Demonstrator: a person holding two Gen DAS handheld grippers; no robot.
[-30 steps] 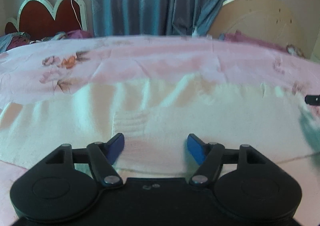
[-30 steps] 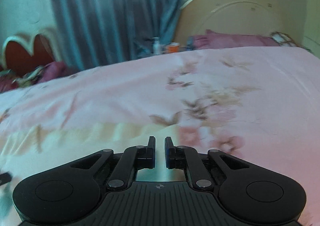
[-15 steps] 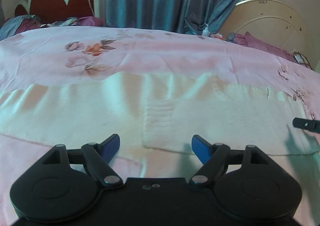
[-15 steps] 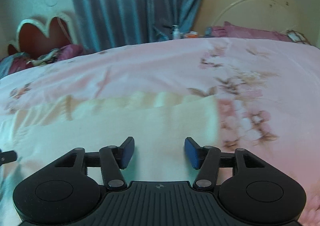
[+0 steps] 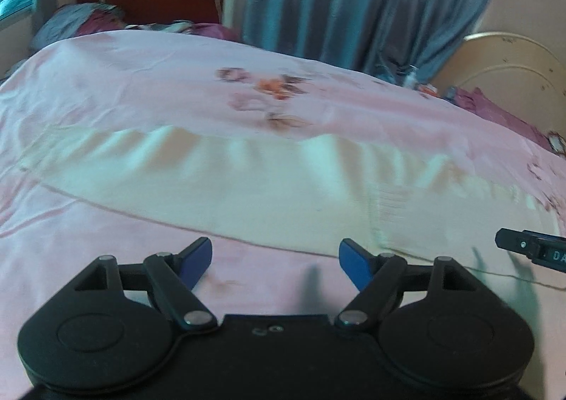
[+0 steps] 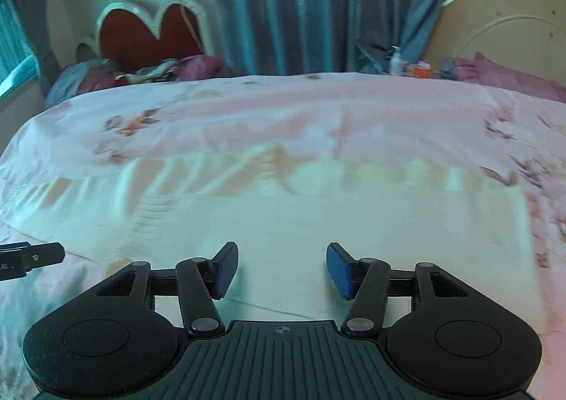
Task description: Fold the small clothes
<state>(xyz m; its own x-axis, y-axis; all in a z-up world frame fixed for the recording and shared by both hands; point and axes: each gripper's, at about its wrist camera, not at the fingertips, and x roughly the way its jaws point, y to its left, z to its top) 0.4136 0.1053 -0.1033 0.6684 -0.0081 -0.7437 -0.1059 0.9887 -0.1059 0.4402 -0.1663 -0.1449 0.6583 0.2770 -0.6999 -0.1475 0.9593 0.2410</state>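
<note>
Now the cream cloth [image 6: 353,223] lies flat on the pink bed [image 6: 283,109], folded once as it seems. Both tongs, left gripper [image 5: 275,263] and right gripper [image 6: 282,270], stand wide and hold nothing. More folds are probably left.

cream garment [image 6: 353,223], pink floral bedsheet [image 6: 283,109], blue-grey curtain [image 6: 318,3], red headboard [image 6: 148,35]

- A home bedroom.
- Bed [image 6: 283,109] under a pink floral sheet.
- Red headboard [image 6: 148,32] and cream headboard [image 6: 513,21].
- Grey-blue curtains [image 6: 318,0].
- Pillows [image 6: 513,78].
</note>
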